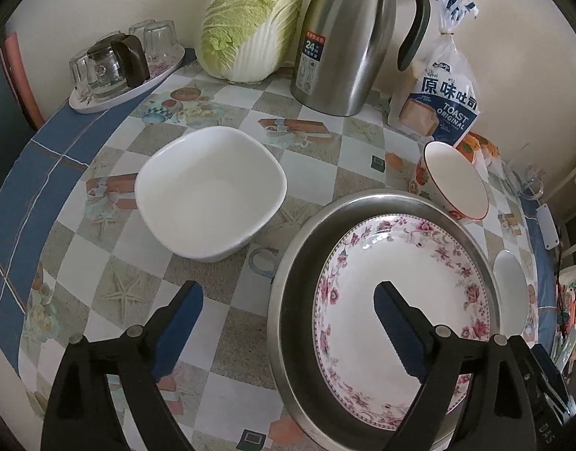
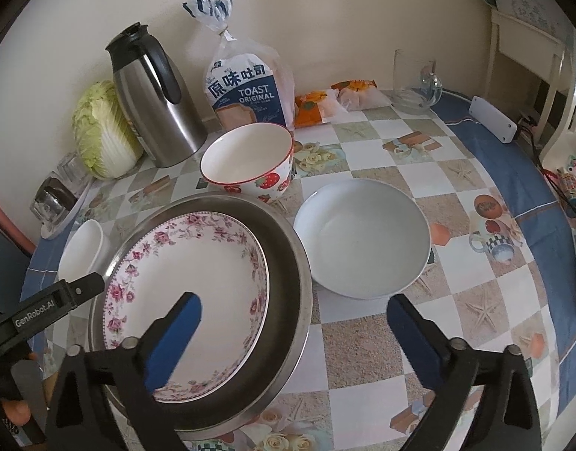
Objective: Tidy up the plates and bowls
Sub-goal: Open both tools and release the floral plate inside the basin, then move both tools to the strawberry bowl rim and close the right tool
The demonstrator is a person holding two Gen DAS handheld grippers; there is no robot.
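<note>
A pink-flowered plate [image 1: 396, 263] lies inside a wide steel basin [image 1: 299, 263] on the table; both also show in the right wrist view, the plate [image 2: 197, 248] inside the basin [image 2: 284, 263]. A square white bowl [image 1: 209, 191] sits left of the basin. A strawberry-patterned bowl [image 2: 250, 161] stands behind the basin and a round white bowl [image 2: 363, 236] sits to its right. My left gripper [image 1: 288, 300] is open and empty, straddling the basin's left rim. My right gripper [image 2: 293, 312] is open and empty, straddling the basin's right rim.
Along the wall stand a napa cabbage [image 1: 250, 22], a steel thermos jug [image 1: 348, 37] and a toast bag [image 2: 246, 90]. A tray of glasses [image 1: 118, 64] is at the far left. A glass mug [image 2: 415, 82] and a white power strip [image 2: 492, 118] are at the far right.
</note>
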